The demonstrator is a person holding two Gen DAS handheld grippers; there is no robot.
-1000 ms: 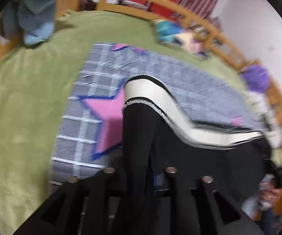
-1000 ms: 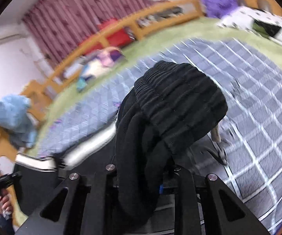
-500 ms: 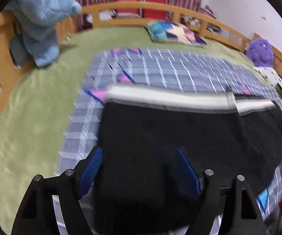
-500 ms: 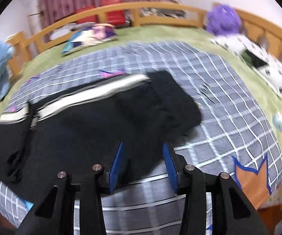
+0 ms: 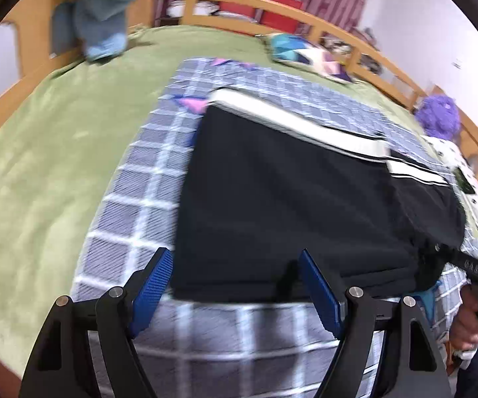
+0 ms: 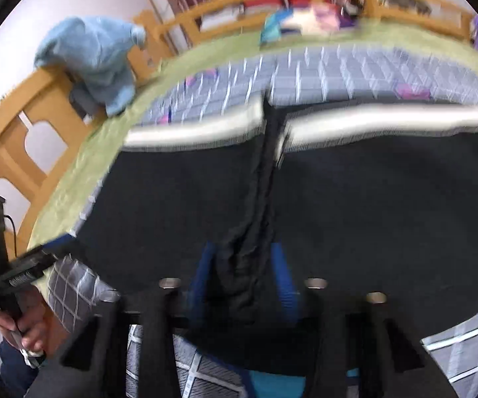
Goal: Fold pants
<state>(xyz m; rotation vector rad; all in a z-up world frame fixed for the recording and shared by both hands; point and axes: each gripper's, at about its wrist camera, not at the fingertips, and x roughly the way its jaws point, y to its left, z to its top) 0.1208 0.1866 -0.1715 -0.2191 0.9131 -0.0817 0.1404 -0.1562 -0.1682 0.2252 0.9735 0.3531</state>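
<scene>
One pair of black pants (image 5: 288,199) lies folded on the checked blanket (image 5: 139,182), near the bed's front edge, white side stripe toward the far rail. Your left gripper (image 5: 235,285) stands released, its jaws just opened, hovering at the pants' near edge with nothing pinched. Your right gripper (image 6: 239,278) has just closed, clenched on a bunched ridge of pants. The cloth looks soft, light and limp; it should sag and slide, so take hold at corners or a fold.
</scene>
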